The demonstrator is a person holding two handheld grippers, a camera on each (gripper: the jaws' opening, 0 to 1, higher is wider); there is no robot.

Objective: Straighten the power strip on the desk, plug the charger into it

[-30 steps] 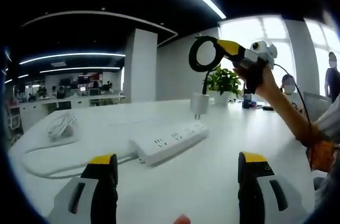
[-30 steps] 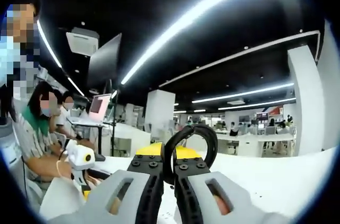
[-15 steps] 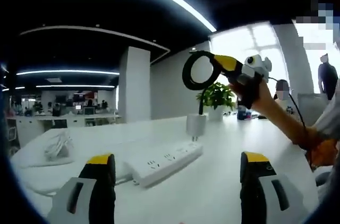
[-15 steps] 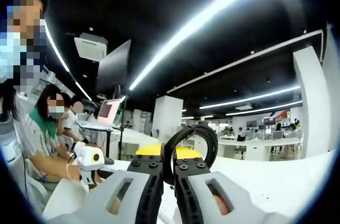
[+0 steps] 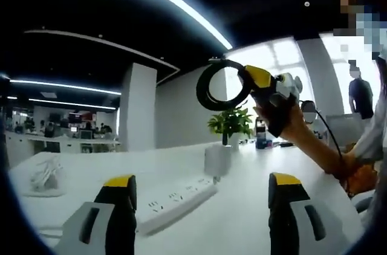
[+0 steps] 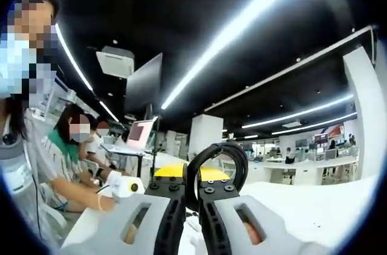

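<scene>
The white cube charger (image 5: 216,159) dangles on its looped black cable (image 5: 219,78), just above the white power strip (image 5: 172,199) on the desk. Your right gripper (image 6: 193,188) pinches that floppy cable; grip the rigid body instead. Your left gripper (image 5: 196,191) is spread.

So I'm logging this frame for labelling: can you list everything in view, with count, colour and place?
power strip: one, white, lying on the desk
charger: one, white, hanging by its cable above the strip's far end
cable loop: one, black, pinched in the right gripper
bundle: one, white, far left of desk
desk: one, white
potted plant: one, green, far desk edge
seated people: at least two, left of the right gripper view
left gripper: yellow-tipped, open
right gripper: shut on the cable
</scene>
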